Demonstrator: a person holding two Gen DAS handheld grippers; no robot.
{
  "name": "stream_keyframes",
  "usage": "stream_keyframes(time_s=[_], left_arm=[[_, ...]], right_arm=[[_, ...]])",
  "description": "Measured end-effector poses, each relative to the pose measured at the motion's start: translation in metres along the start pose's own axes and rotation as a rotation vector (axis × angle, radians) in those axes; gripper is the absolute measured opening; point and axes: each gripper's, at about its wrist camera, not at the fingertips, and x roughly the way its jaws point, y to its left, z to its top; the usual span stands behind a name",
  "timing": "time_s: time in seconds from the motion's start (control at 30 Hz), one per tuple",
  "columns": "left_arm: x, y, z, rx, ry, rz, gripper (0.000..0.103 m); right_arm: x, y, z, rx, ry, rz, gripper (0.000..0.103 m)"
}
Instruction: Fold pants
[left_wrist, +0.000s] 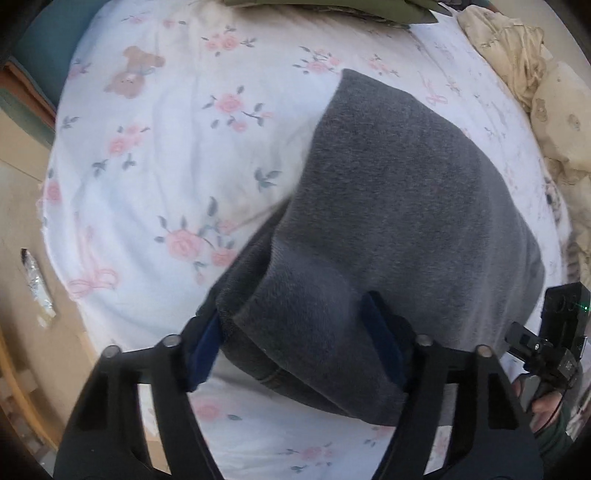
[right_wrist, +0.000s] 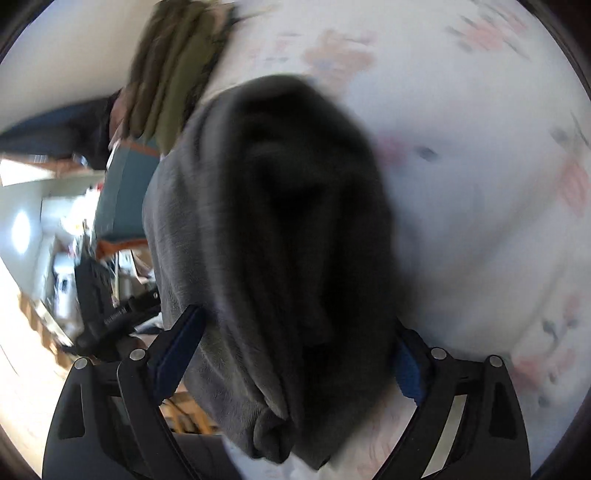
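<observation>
Left claw: my blue-padded fingers sit either side of a thick fold of the grey pants and pinch it.
Right claw: clamped on a bunched edge of the pants, cloth filling the gap between both pads.
Pants: lifted at my end, running toward 12 o'clock onto the floral sheet.
Left view only: sharp; teddy-bear print at 10 o'clock, cream bedding at 2, the other claw's body at 4.
Right view only: heavily blurred; olive folded cloth at 11, room clutter at 9.
Writing: I can read none in either view.
</observation>
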Motion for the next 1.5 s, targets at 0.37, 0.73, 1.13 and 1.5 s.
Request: stream_keyframes(time_s=[0.37,0.73,1.13,1.5], left_arm=[[-0.010,-0.042,-0.018,0.129,0.035,-0.040,0.017],[-0.010,-0.094,-0.052,0.143,0.092,-0.108,0.024],[-0.064,-0.062,-0.064,0.003,-0.064,-0.101,0.026],[-0.079,-0.067,-0.076,0.078,-0.128,-0.077,0.003]], right_arm=[[-0.034,0.084,0.024,-0.373,0.001,-0.047,0.028],[-0.030,0.033,0.097,-0.365,0.189,-0.316,0.046],[-0.110,0.015,0.054,-0.152,0.001,-0.363,0.056],[-0.117,0.046,0.028,-0.307,-0.006,-0.326,0.006]])
